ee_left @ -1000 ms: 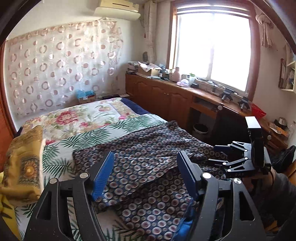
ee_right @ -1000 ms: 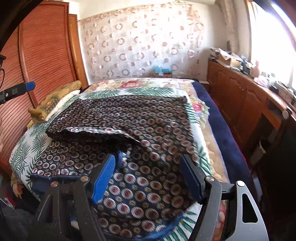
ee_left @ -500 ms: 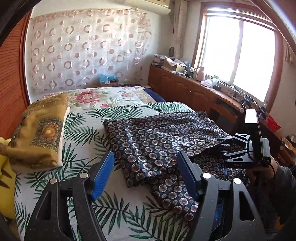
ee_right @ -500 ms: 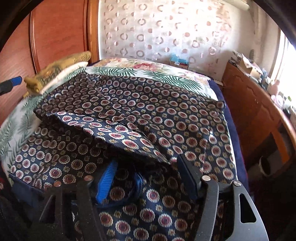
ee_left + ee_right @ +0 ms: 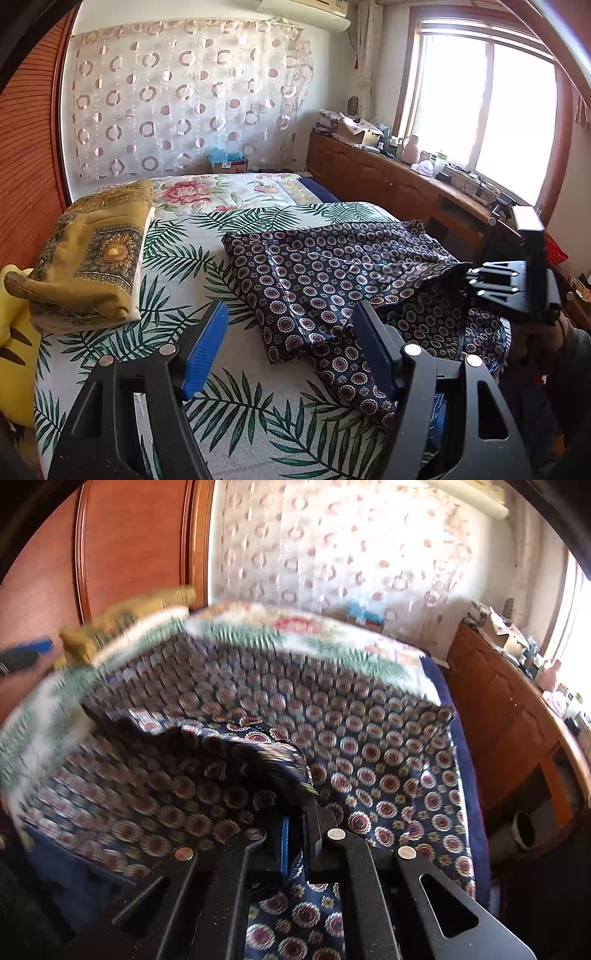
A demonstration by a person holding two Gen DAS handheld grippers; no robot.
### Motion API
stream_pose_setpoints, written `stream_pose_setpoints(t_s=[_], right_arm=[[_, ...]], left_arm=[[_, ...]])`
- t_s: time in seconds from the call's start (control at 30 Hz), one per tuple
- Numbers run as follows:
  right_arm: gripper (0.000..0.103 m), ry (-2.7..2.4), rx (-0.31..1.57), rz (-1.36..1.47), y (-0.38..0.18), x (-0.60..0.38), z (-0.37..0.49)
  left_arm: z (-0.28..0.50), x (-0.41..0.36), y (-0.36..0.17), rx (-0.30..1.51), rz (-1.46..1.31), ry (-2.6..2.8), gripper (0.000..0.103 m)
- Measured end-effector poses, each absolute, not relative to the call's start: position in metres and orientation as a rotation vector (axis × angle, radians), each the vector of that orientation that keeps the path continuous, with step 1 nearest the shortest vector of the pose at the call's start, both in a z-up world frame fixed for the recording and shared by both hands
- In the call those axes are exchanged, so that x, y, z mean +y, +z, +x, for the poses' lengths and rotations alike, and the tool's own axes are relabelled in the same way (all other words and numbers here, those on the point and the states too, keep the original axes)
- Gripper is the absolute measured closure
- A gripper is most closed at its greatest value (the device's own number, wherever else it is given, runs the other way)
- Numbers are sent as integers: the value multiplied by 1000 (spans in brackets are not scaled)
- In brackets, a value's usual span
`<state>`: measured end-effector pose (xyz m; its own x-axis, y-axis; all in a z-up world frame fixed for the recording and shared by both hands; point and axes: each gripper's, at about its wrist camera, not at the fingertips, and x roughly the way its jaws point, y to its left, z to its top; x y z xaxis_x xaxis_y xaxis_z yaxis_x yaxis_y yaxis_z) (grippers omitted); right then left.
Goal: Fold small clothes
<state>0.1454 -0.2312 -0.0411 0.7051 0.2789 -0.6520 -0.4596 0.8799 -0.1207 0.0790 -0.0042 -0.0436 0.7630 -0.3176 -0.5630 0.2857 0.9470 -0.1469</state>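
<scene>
Left wrist: your left gripper (image 5: 291,350) sat with jaws wide, nothing between them, over the bed (image 5: 236,402). The patterned garment (image 5: 332,273) lay ahead and right of them, its right edge pinched. Right wrist: your right gripper (image 5: 301,819) had jaws clamped together on a garment fold, cloth spread ahead of them.

The right tool (image 5: 295,834) pinches a fold of the patterned garment (image 5: 369,746) on the bed (image 5: 373,657).
</scene>
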Motion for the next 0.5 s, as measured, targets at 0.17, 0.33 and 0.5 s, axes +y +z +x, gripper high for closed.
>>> stream_pose_setpoints(t_s=[0.17,0.33,0.5], right_arm=[[99,430,566,-225,-8,-243,117],[99,409,543,-203,5,-260,96],[99,338,597,-204,-7,-281,84]], left_arm=[[79,-4,-44,624,-59,-328,32],[77,-7,-43,616,-59,-333,32],[73,-10,-40,603,-52,-342,32]])
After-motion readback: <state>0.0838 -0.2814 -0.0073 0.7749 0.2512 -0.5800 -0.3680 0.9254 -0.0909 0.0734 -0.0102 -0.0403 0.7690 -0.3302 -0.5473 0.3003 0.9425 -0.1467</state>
